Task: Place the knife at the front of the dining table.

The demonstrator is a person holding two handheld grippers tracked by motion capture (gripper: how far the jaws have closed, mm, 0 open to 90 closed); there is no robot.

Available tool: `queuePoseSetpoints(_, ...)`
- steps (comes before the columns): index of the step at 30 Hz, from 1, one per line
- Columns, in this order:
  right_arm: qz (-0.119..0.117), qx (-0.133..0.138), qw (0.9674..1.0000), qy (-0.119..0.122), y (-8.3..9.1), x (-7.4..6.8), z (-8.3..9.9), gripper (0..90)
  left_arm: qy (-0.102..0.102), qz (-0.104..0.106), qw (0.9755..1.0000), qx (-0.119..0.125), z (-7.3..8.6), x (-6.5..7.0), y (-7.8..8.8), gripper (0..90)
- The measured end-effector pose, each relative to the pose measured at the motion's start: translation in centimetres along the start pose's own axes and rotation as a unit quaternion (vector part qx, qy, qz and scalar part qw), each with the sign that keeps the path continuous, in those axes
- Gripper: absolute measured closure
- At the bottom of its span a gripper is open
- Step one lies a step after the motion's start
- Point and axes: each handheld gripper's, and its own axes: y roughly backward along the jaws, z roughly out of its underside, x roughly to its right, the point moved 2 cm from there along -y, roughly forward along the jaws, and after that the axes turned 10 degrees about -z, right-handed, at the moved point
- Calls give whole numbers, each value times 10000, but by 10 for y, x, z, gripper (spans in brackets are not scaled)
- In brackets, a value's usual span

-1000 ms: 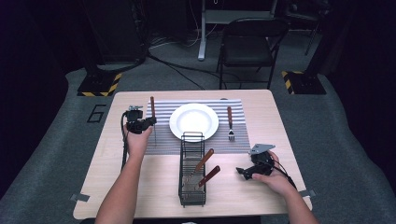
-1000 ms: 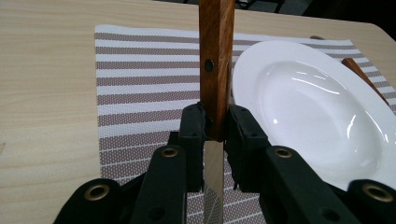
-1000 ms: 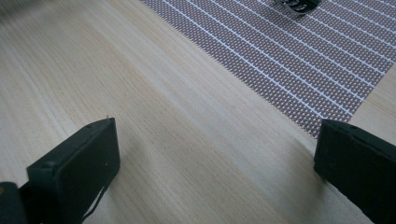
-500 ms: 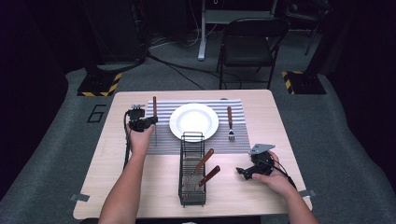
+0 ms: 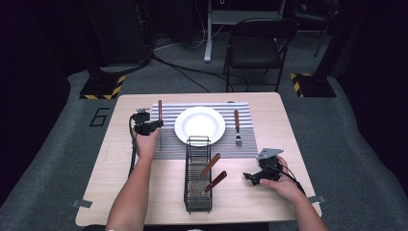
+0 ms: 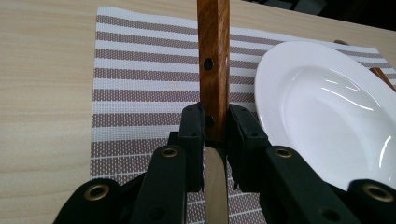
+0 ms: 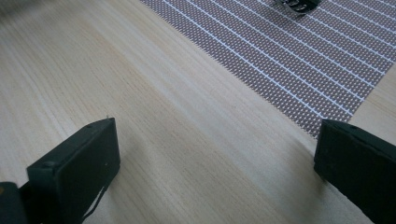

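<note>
The knife (image 6: pixel 213 70), clamped at its wooden handle by the left hand-held gripper (image 6: pixel 215 126) over the striped mat (image 6: pixel 140 79) left of the plate (image 6: pixel 327 112), should be lowered flat and straight; the right hand-held gripper (image 7: pixel 215 158) rests open on the desk (image 7: pixel 154 116).

Both grippers are black: the left gripper (image 6: pixel 215 126) shows brass-ringed screw holes, the right gripper (image 5: pixel 253 177) a grey three-cornered plate.

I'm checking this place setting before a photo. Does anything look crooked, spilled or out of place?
Nothing spilled or damaged. The plate sits centred on the striped placemat, with the fork straight on its right. The knife at its left is clamped in the left gripper, not lying free.
</note>
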Motion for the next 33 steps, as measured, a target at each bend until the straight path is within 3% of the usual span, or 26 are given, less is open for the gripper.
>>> queuePoseSetpoints(9,1,-1,10000,-1,0,0,0,0,45,-100,9999,-55,3,2,-11,764)
queuePoseSetpoints(15,0,1,10000,1,0,0,0,0,267,-90,9996,-101,5,-1,-18,764)
queuePoseSetpoints(26,0,0,10000,-1,0,0,0,0,346,-71,9992,-171,8,-2,-27,764)
queuePoseSetpoints(29,-1,1,10000,-2,0,0,0,0,492,-52,9986,-197,10,-4,-30,764)
queuePoseSetpoints(33,0,0,10000,-2,0,0,0,0,528,-58,9984,-197,11,-4,-33,764)
